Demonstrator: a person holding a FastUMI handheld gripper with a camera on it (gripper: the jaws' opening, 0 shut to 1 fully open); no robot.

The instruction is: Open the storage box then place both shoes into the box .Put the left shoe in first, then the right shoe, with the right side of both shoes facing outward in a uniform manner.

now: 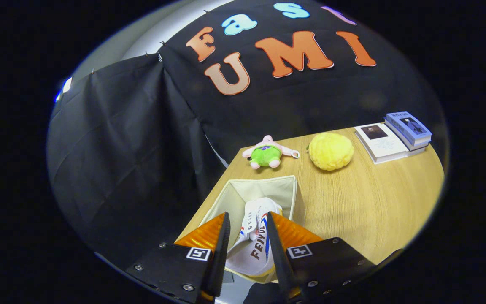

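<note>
White shoe (253, 242) is seen clamped between both fingers of the tongs (248, 221), toe pointed down into the open fabric box (287, 190) just ahead, on the table (373, 211).

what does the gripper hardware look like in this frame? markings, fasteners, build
The gripper has two flat, blade-like fingers tapering to narrow tips, seen edge-on. Each is mounted on a black plate fixed with small silver screws. Each plate carries a square black-and-white fiducial tag near the finger base. No cables or sleeve are visible.
</note>
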